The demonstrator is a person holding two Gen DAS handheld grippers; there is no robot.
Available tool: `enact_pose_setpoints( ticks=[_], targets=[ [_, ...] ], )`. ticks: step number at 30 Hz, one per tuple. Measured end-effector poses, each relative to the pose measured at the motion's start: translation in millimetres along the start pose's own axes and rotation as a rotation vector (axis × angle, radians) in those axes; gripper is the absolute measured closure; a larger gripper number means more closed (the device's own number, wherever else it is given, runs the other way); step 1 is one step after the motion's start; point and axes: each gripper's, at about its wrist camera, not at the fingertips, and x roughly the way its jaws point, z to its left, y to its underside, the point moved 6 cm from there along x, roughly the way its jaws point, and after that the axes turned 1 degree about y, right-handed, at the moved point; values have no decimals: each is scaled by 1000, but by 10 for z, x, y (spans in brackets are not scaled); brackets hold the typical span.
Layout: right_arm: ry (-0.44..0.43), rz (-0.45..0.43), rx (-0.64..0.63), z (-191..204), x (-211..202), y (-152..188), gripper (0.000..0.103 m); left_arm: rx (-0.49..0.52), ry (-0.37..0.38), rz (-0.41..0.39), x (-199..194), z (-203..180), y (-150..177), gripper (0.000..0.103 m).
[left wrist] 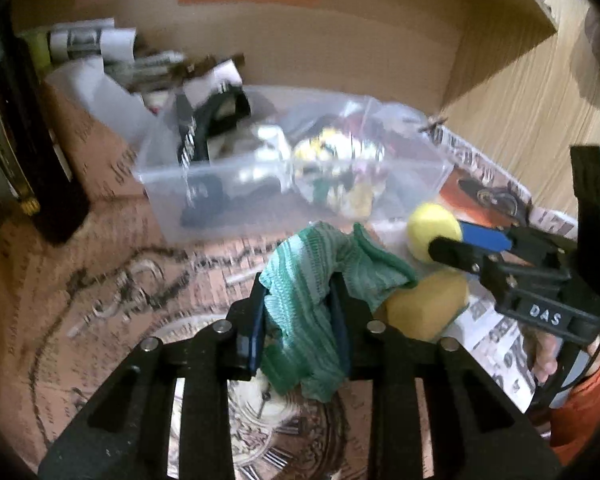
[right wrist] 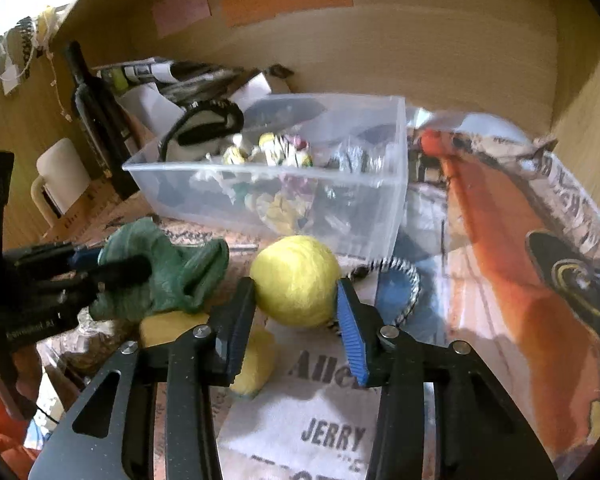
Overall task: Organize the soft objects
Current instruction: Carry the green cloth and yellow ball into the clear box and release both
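My left gripper [left wrist: 298, 304] is shut on a green knitted cloth [left wrist: 320, 276], held above the printed table cover; it shows in the right wrist view [right wrist: 168, 272] too. My right gripper [right wrist: 296, 300] has its jaws around a yellow soft ball [right wrist: 296, 280], pads at both sides; the ball [left wrist: 432, 232] also shows in the left wrist view. A yellow sponge [left wrist: 424, 304] lies on the table beside both grippers [right wrist: 256, 360]. A clear plastic bin [right wrist: 284, 176] with small soft toys stands just behind.
A dark bottle [right wrist: 96, 120] and a cream mug [right wrist: 60, 180] stand at the left. Papers and boxes [right wrist: 160, 72] pile behind the bin. Wooden shelf walls [right wrist: 420, 40] close the back and right. A striped cord loop [right wrist: 400, 280] lies right of the ball.
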Motion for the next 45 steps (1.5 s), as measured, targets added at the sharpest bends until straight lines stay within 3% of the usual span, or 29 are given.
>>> enact_pose_setpoints(
  ticks=[15,21,29,45],
  targets=[
    [40,-218,2,-42,-595,-452,65,-28,-20,-228,-428,40,-710,74],
    [43,-278,14,-119,-687,-657,65,-43,-38,-273,-478,107,-890,74],
    [48,-279,11,-178,-519,-826,65,-46,-43,-250,-234,140,-1047,74],
    [49,-85,-3,-213,345,-718,65,-73,-49,-79,621,260,-991,74]
  ],
)
